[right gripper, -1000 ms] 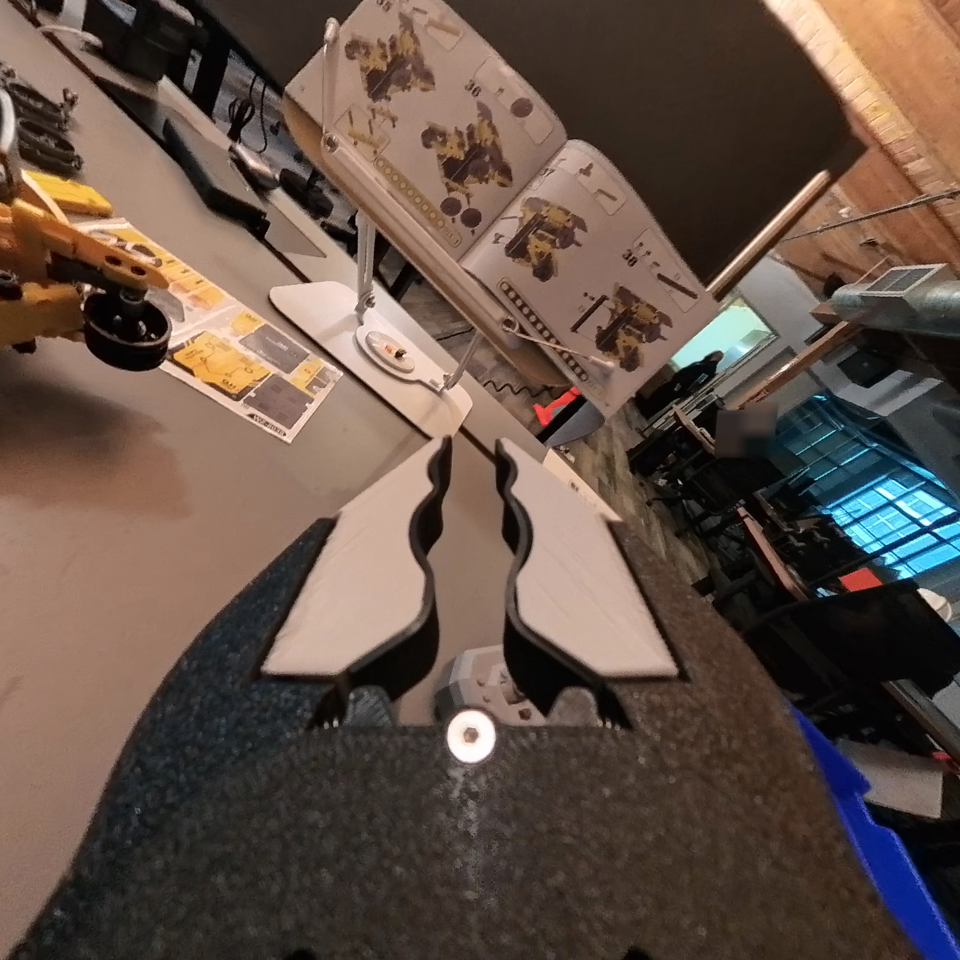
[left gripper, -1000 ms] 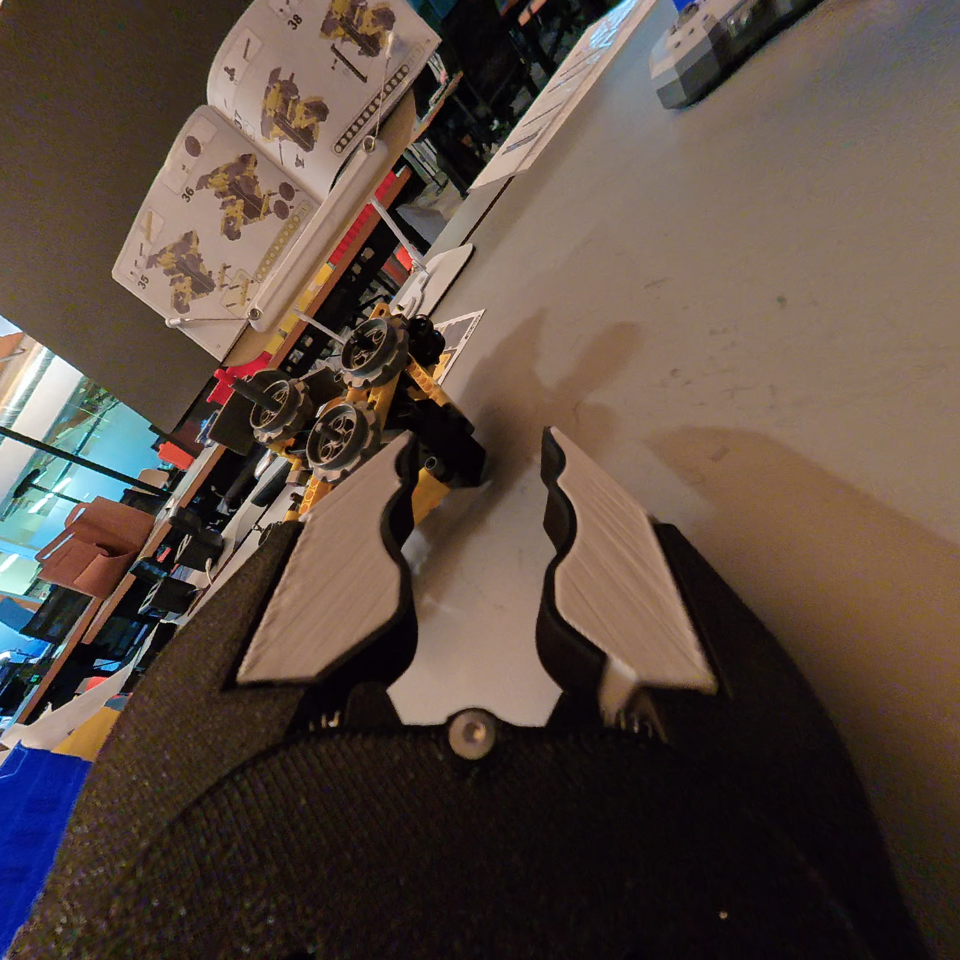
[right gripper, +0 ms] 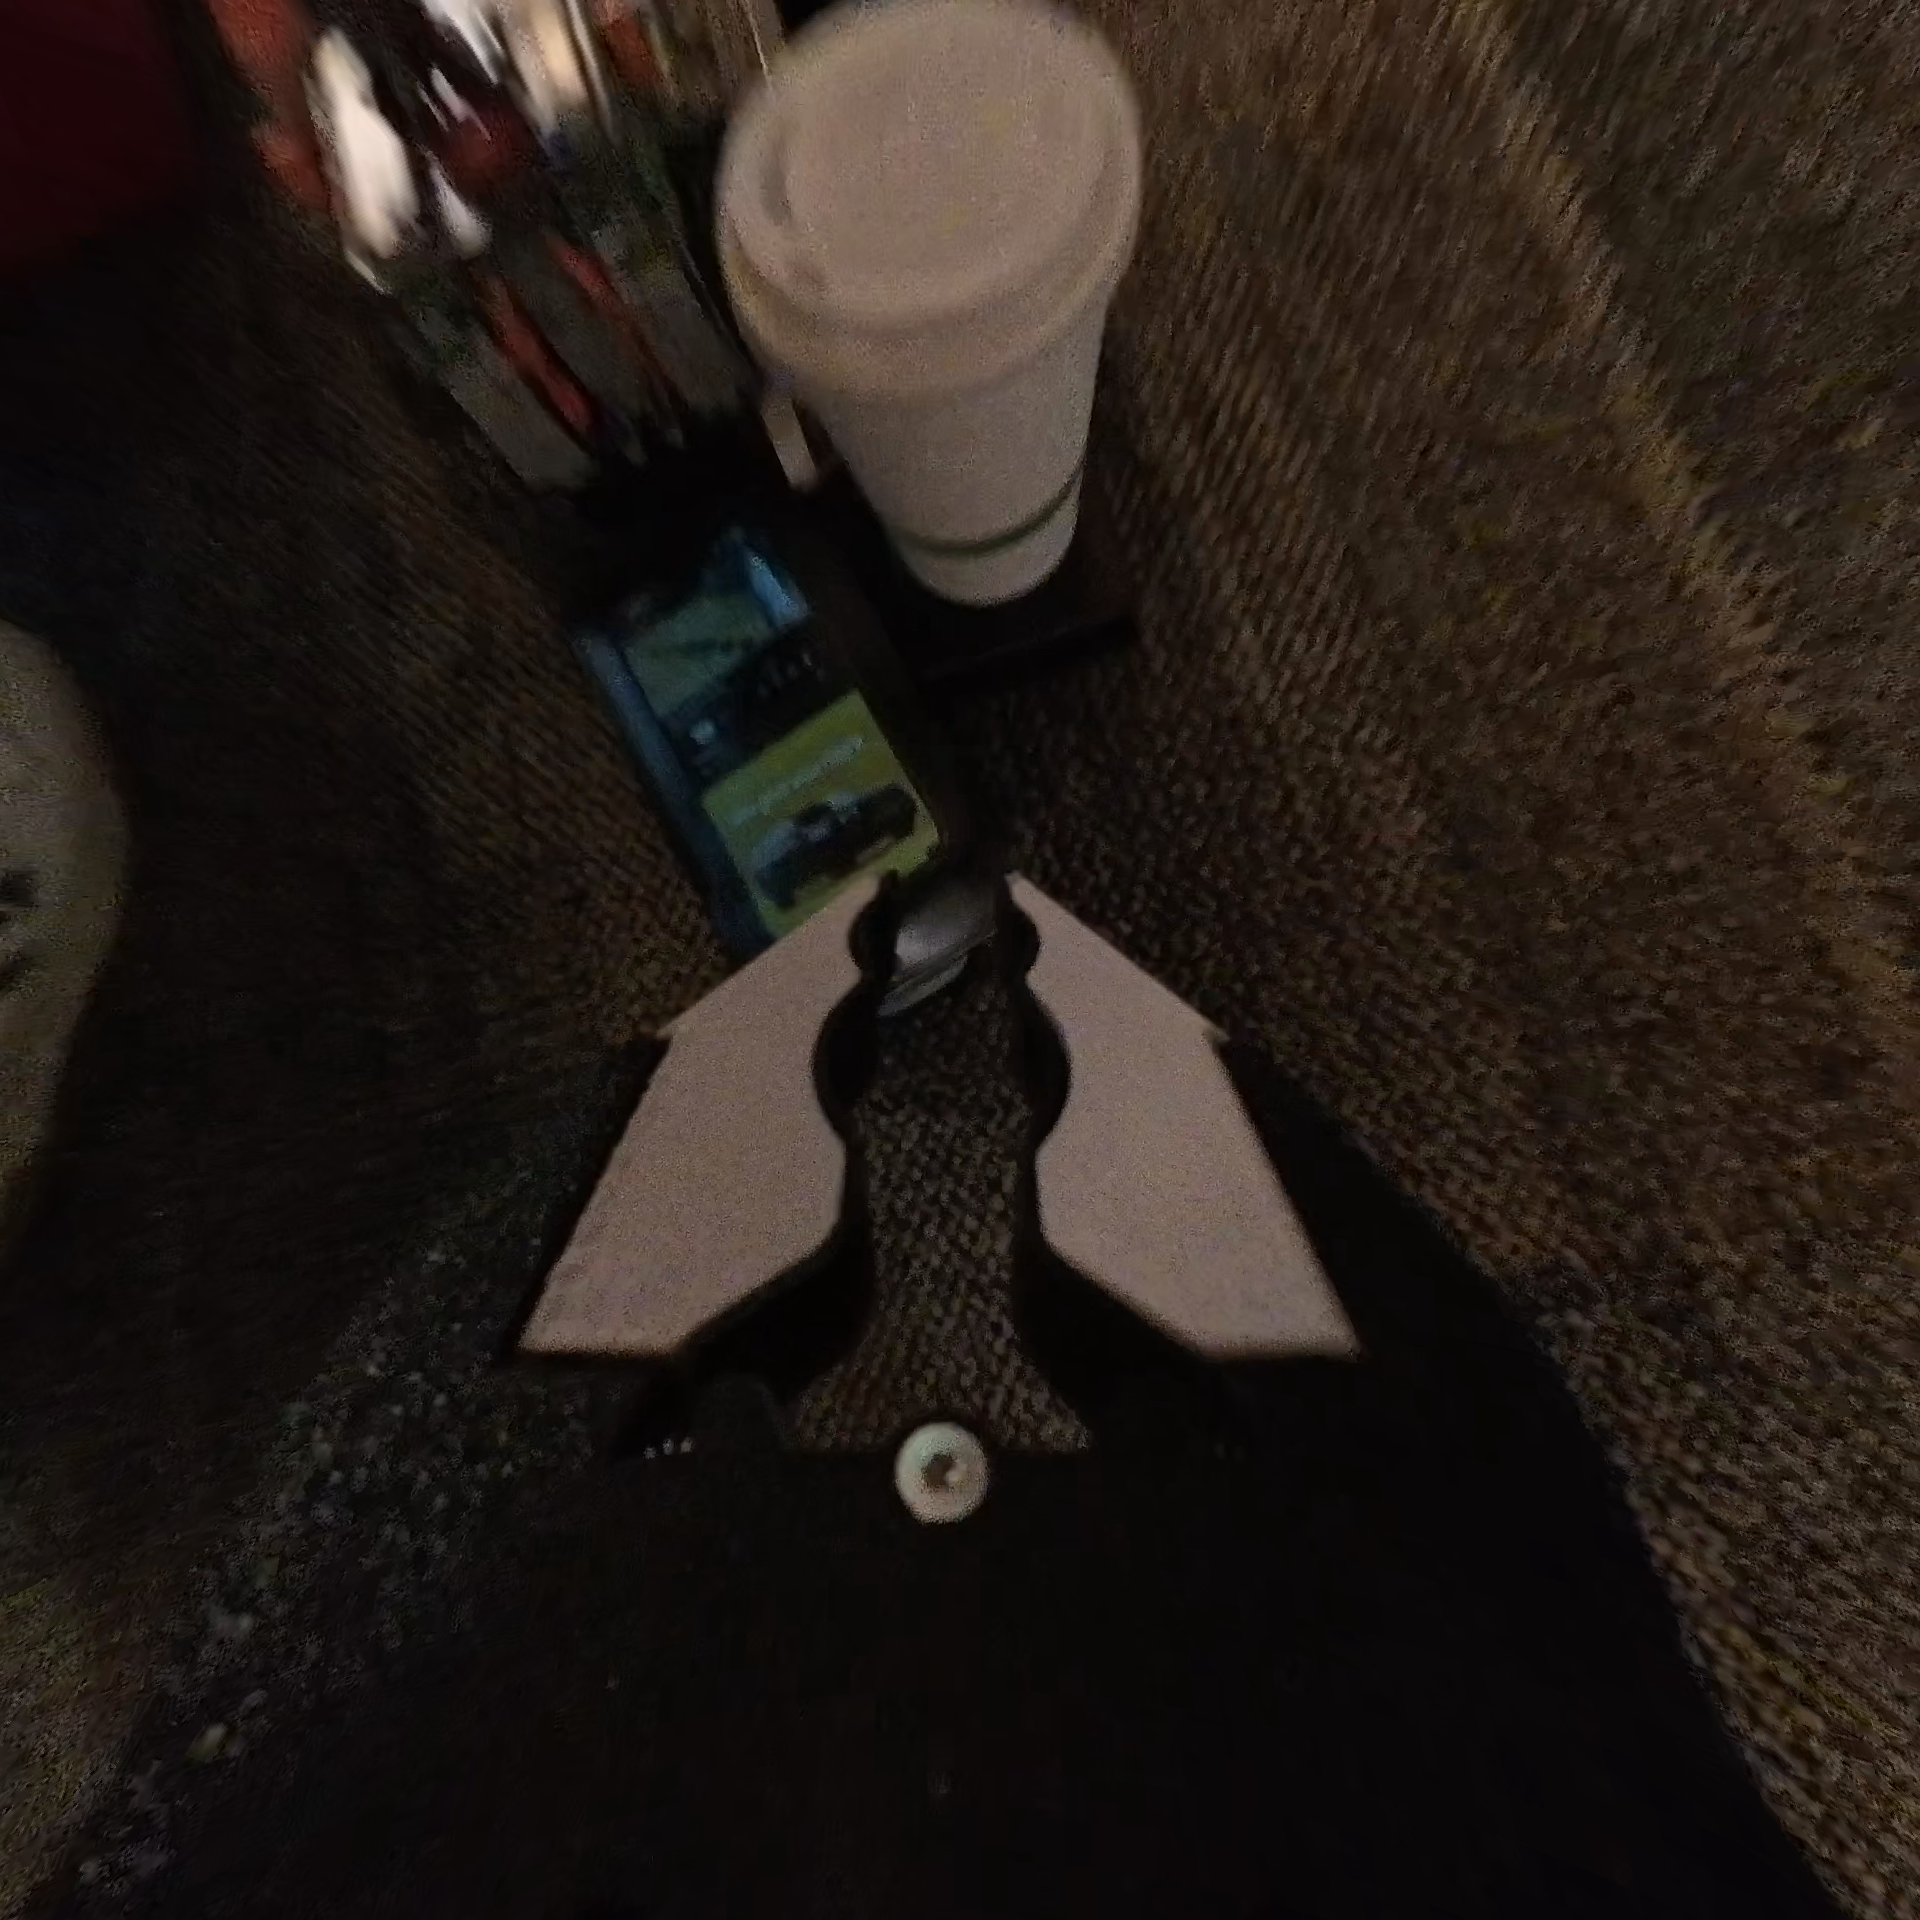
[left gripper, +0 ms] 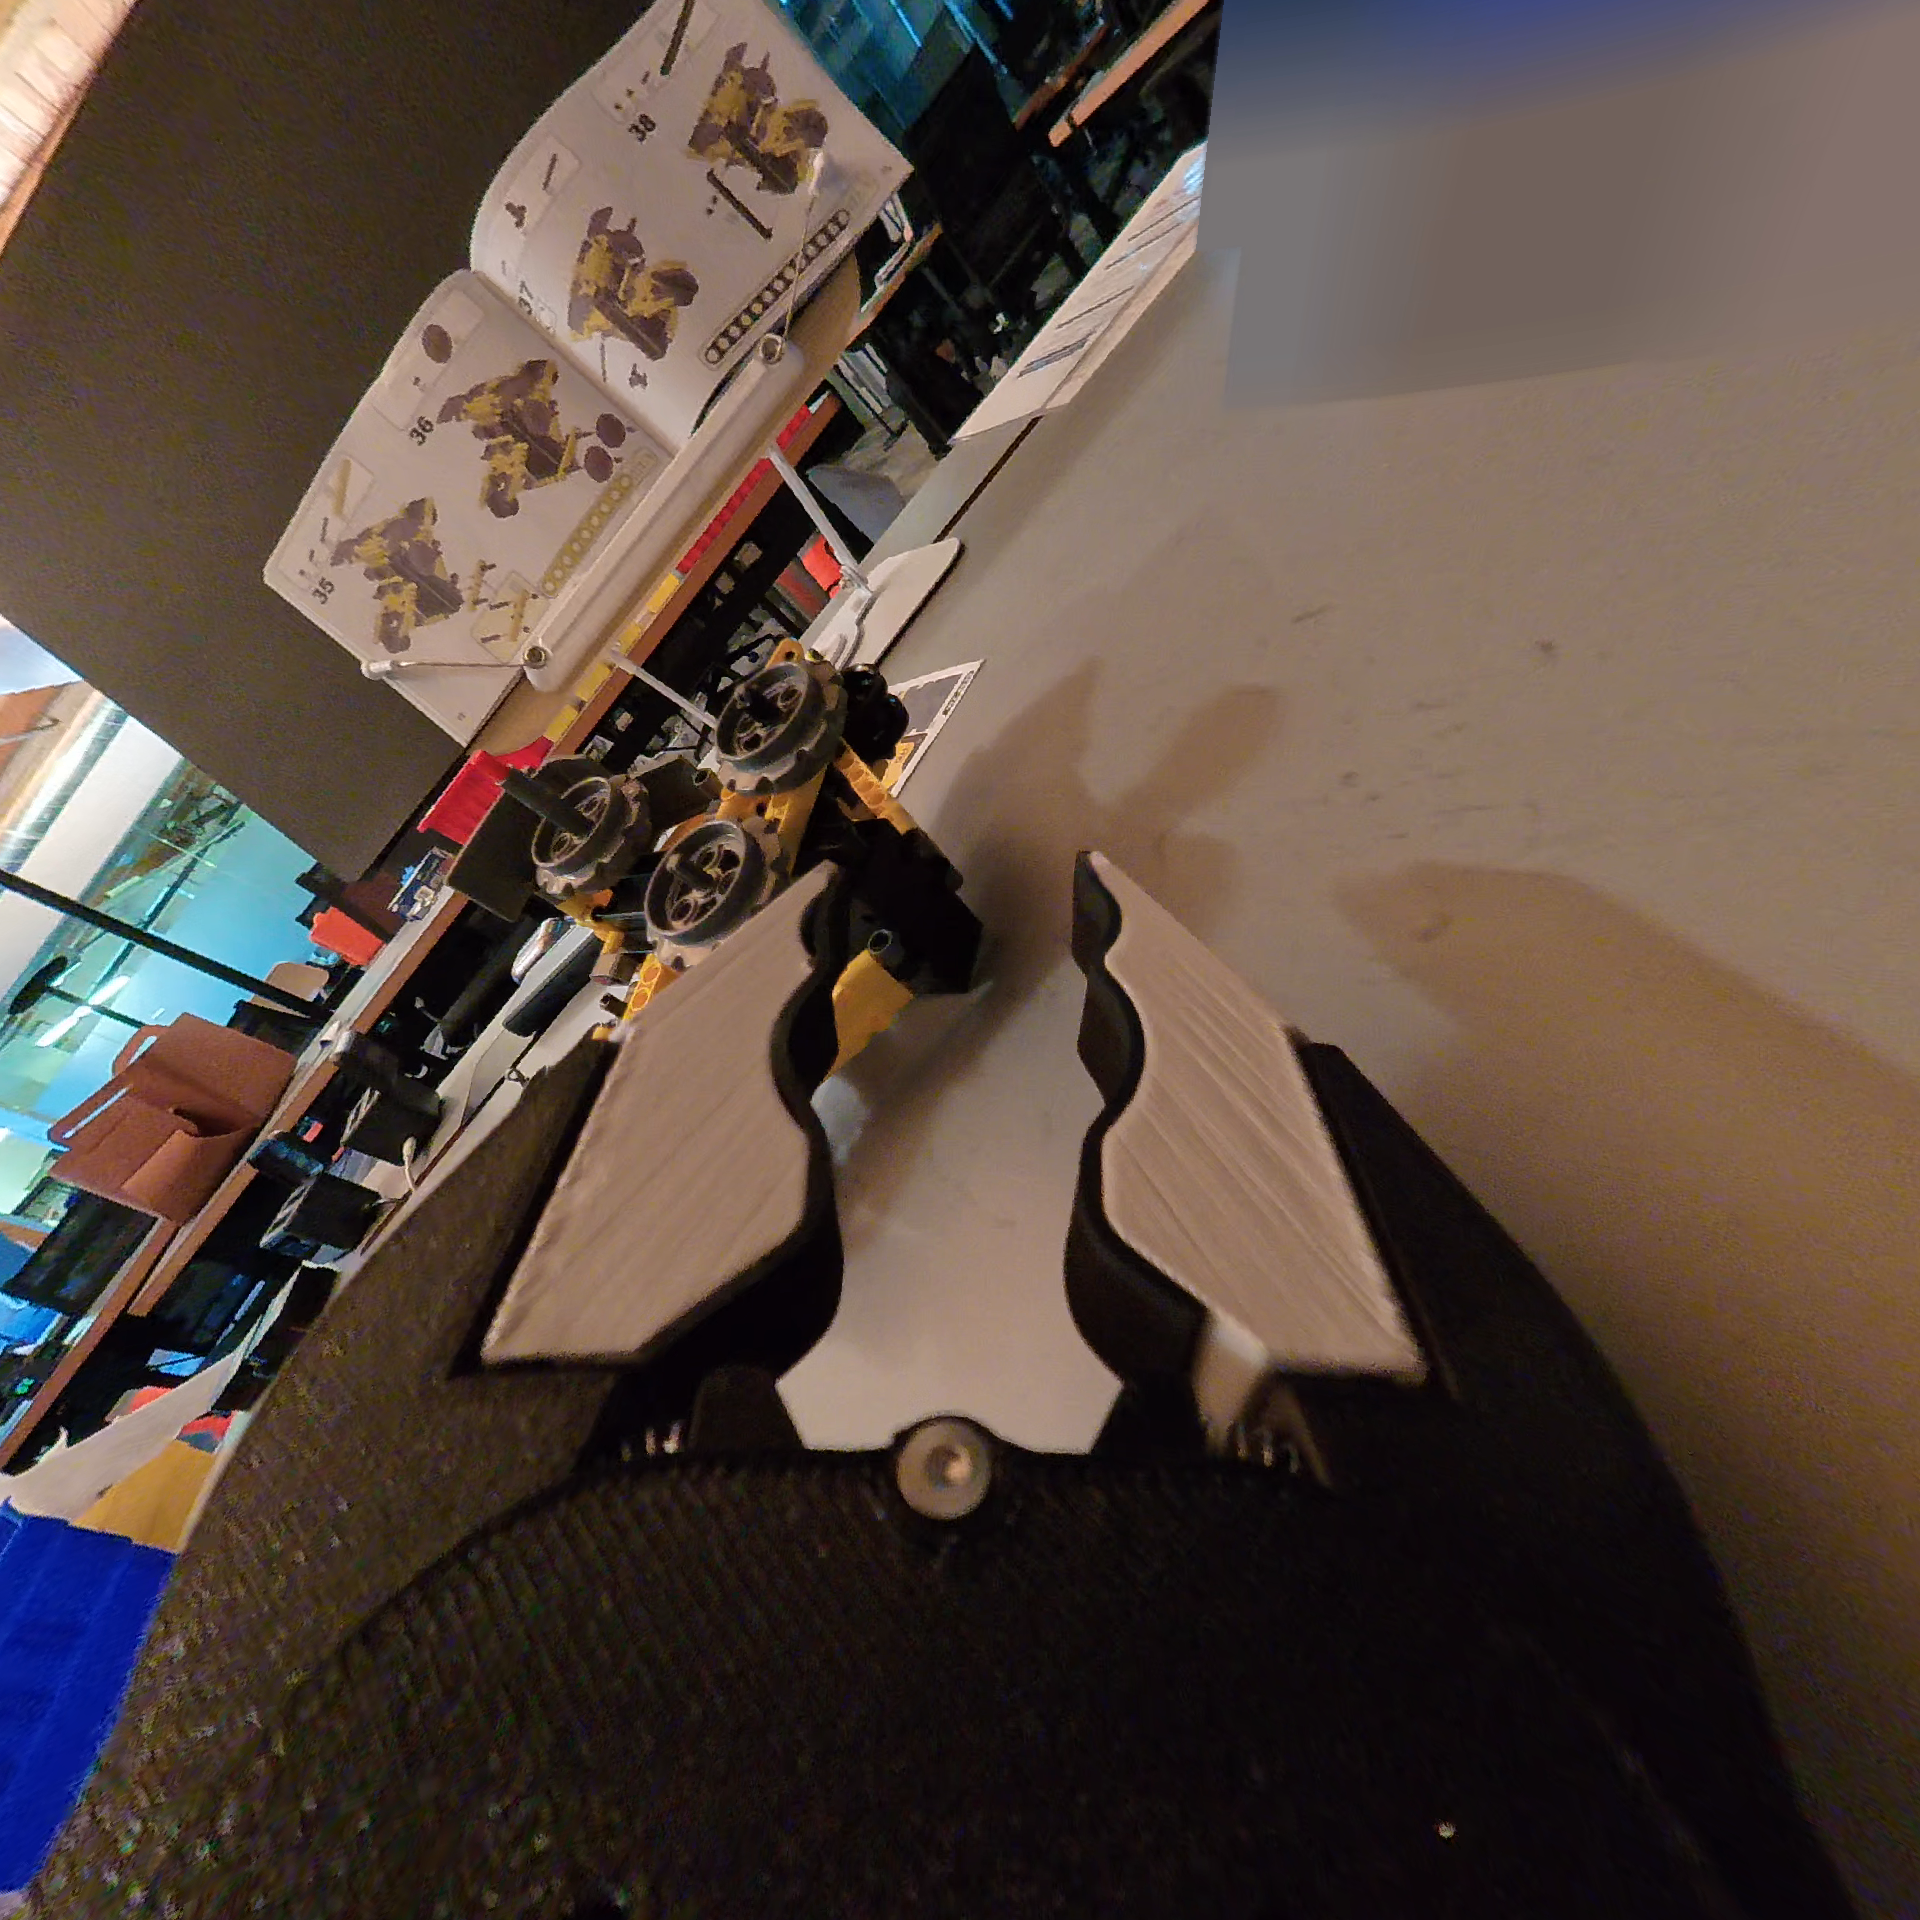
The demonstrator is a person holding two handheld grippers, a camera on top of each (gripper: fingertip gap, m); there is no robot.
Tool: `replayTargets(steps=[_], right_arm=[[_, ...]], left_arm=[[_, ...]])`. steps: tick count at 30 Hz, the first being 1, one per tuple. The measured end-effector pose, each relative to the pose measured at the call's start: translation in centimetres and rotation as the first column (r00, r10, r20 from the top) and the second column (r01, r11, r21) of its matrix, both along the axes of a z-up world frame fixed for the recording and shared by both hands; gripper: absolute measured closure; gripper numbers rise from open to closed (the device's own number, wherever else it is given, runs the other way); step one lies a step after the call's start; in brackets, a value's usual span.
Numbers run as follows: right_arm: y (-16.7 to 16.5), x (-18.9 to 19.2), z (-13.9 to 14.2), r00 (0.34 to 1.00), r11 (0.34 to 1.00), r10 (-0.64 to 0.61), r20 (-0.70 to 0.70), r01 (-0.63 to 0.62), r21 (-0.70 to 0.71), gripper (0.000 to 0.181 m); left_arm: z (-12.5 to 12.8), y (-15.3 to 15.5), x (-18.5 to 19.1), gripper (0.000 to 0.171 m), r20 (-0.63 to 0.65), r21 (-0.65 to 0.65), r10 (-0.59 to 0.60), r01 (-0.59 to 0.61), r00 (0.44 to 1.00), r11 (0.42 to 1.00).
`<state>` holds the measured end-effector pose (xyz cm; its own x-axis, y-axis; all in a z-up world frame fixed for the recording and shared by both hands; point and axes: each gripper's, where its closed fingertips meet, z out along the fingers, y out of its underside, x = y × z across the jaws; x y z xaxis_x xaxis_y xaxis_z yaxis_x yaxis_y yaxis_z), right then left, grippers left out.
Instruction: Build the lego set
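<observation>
Surface (left gripper: 1455, 675): grey, bearing your yellow-and-black brick model (left gripper: 790, 862).
Booklet (left gripper: 561, 374): open on a stand, beyond the model.
Cup (right gripper: 925, 301): white, lidded, blurred, standing on carpet (right gripper: 1507, 623).
Left hand-held gripper (left gripper: 951, 904): your fingers spread wide, empty, the model just beside them.
Right hand-held gripper (right gripper: 943, 914): your fingers parted over the carpet, a small grey object (right gripper: 930, 935) between the tips; whether they grip it, you cannot tell.
</observation>
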<state>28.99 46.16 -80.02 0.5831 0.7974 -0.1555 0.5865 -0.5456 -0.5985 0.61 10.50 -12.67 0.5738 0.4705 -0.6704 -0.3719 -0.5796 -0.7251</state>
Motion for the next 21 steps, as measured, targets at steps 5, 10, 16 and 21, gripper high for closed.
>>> replayTargets(steps=[5, 10, 16, 21], right_arm=[[-0.1, -1.8, -6.5, 0.995, 0.996, 0.003, 0.097, 0.006, -0.088, 0.173], [-0.4, -2.2, -9.2, 0.990, 0.992, 0.017, 0.140, 0.001, -0.130, 0.171], [0.1, -3.6, -9.5, 0.992, 0.991, 0.005, 0.124, 0.011, -0.134, 0.161], [0.2, -3.5, -10.8, 0.980, 0.985, 0.013, 0.199, 0.021, -0.170, 0.163]], left_arm=[[-0.1, 0.0, -0.1, 0.131, -0.002, -0.005, 0.008, -0.008, 1.000, 1.000], [-0.4, 0.1, -0.1, 0.131, -0.008, -0.031, 0.005, -0.005, 1.000, 0.999], [-0.2, 0.0, -0.1, 0.130, -0.010, -0.017, 0.010, -0.010, 1.000, 1.000], [-0.1, 0.0, 0.0, 0.130, -0.022, -0.014, 0.006, -0.007, 1.000, 1.000]])
